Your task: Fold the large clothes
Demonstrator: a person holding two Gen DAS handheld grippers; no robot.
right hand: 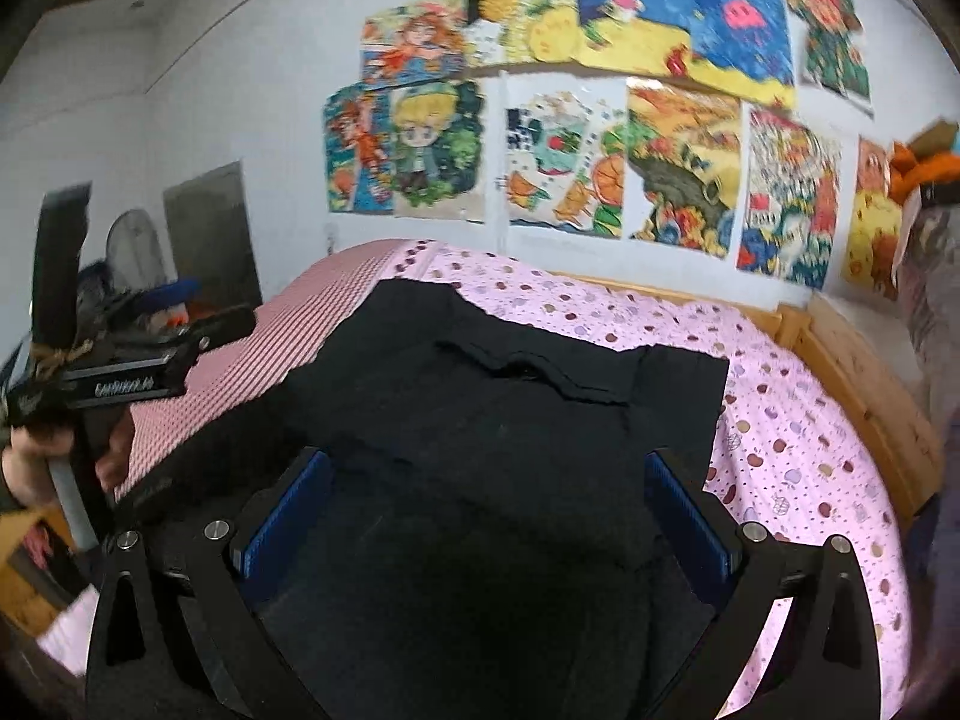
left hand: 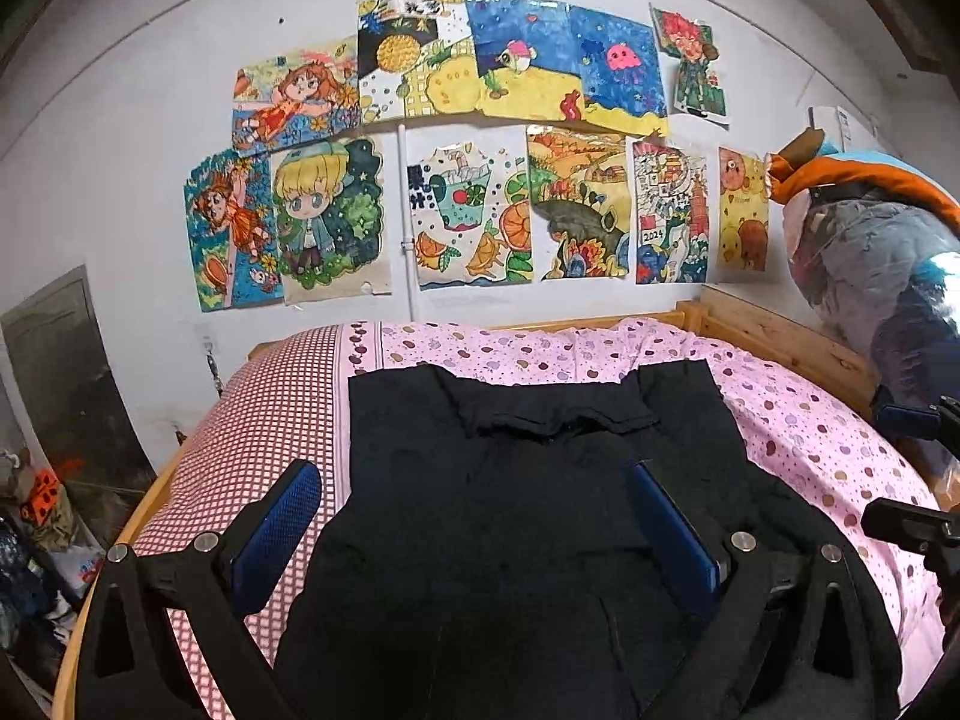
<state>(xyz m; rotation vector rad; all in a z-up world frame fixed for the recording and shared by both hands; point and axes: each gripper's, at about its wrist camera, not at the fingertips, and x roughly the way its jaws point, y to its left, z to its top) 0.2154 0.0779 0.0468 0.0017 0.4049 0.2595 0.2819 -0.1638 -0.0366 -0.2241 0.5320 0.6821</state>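
Observation:
A large black garment lies spread on the bed, with its collar toward the wall and its side parts folded over the middle. It also shows in the right wrist view. My left gripper is open and empty, held above the garment's near part; its blue pads stand wide apart. My right gripper is open and empty too, above the garment's near right part. The left gripper's body, held in a hand, shows at the left of the right wrist view.
The bed has a pink dotted sheet and a red checked strip on the left, in a wooden frame. Children's drawings cover the wall behind. A bagged plush pile stands at the right. Clutter lies on the floor at left.

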